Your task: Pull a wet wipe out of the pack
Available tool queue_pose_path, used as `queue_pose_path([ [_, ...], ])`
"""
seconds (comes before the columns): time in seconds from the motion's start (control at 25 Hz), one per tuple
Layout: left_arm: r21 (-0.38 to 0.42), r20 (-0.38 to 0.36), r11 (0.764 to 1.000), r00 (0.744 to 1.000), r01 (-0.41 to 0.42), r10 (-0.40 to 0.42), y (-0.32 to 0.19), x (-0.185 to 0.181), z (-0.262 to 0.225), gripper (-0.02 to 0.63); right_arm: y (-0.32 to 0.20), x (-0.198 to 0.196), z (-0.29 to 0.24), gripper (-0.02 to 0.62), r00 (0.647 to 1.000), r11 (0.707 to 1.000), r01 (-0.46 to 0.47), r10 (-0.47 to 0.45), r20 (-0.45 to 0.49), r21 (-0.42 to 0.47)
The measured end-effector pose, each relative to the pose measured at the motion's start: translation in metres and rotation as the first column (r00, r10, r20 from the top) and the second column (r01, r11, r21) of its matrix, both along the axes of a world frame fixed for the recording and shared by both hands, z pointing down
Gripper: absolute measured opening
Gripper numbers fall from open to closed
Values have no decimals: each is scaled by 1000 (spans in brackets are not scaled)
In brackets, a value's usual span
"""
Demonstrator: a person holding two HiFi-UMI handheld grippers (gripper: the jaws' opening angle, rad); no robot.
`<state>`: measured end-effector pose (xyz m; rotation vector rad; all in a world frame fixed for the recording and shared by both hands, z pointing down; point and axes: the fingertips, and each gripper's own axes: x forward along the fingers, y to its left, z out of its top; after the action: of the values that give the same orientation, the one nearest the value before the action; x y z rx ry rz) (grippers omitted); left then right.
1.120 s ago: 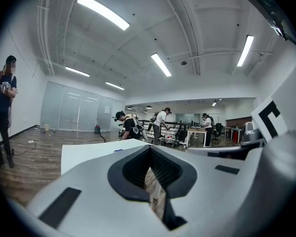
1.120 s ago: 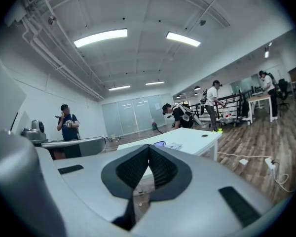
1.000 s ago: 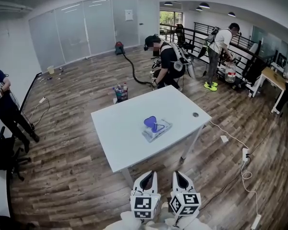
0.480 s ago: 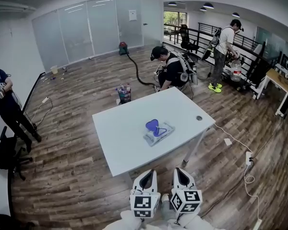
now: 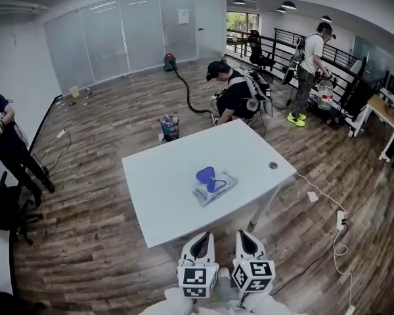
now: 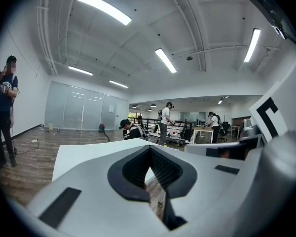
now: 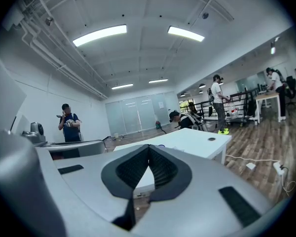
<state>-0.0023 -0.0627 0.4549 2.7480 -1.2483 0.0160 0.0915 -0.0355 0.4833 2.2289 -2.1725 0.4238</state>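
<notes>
The wet wipe pack [image 5: 216, 188] lies flat near the middle of the white table [image 5: 163, 182], its blue lid [image 5: 205, 174] flipped up. Both grippers hang low at the bottom of the head view, short of the table's near edge and well away from the pack. My left gripper [image 5: 205, 238] is shut, its jaws meeting at the tips with nothing between them. My right gripper [image 5: 241, 236] beside it is shut and empty too. In the left gripper view [image 6: 149, 148] and the right gripper view [image 7: 149, 147] the dark pads touch, with the table [image 7: 192, 138] beyond.
A person [image 5: 237, 96] crouches just behind the table's far edge. Another person [image 5: 8, 143] stands at the left wall by a black chair [image 5: 6, 212]. A caddy of bottles [image 5: 166, 126] and a vacuum hose [image 5: 187, 100] lie on the floor; cables and a power strip [image 5: 339, 216] lie at right.
The head view has shifted slightly, so the table sits a little nearer and more to the left. The pack stays put on the table. Both grippers remain shut and low.
</notes>
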Motion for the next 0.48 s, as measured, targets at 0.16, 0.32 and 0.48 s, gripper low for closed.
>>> queue_pose_path([
  [0.16, -3, 6, 1000, 1000, 11, -11, -18, 11, 0, 0, -17, 11, 1, 9, 1000, 1000, 11, -11, 7, -4],
  [0.32, 2, 17, 1000, 1000, 24, -24, -35, 27, -1, 0, -37, 29, 1, 9, 1000, 1000, 20, -19, 16, -6],
  [0.48, 6, 35, 999, 998, 46, -47, -58, 39, -4, 0, -63, 43, -5, 9, 999, 999, 39, -39, 20, 1],
])
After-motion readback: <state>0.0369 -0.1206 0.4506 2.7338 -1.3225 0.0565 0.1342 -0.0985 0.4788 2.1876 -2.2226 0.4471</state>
